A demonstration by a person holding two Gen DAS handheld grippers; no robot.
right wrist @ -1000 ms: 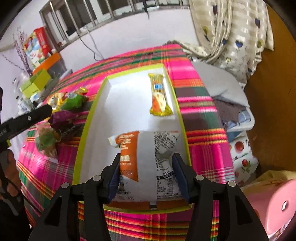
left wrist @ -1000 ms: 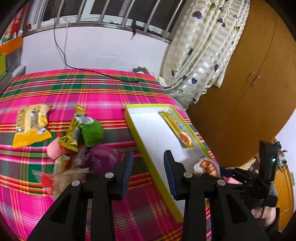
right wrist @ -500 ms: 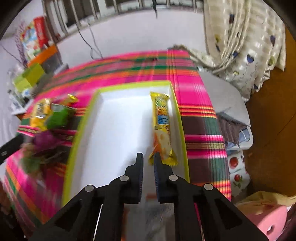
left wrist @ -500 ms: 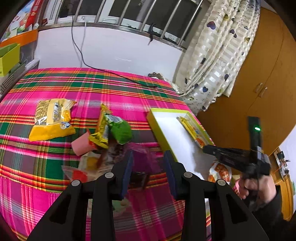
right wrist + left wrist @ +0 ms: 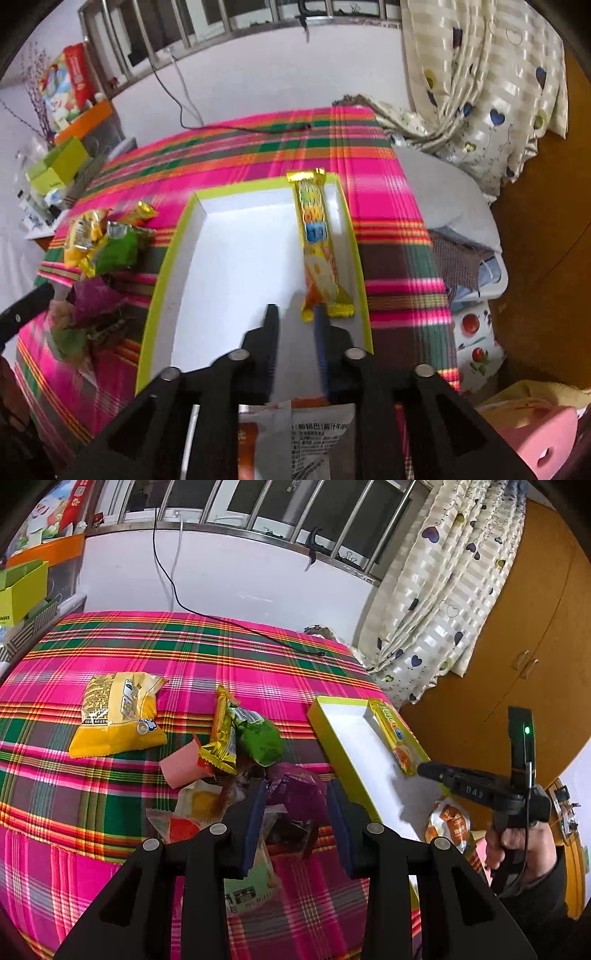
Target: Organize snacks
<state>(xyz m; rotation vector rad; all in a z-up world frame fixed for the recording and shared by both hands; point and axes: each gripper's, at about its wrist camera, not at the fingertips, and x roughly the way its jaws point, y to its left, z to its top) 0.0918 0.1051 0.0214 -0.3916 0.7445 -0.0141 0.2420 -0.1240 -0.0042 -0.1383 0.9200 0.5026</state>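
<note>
Purple packet between spread fingers of left hand-held gripper, atop snack pile on tabletop, pads not pressing. Advice: lower, pinch purple packet only, carry into green-rimmed box. Right hand-held gripper empty over box, jaws opening.

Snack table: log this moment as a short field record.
tray: green-rimmed white tray on plaid tablecloth
in tray: long yellow snack bar; orange-white packet at near end
loose pile: yellow bag, green packet, purple packet
left gripper: open, straddling purple packet
right gripper: opening, empty, over tray
</note>
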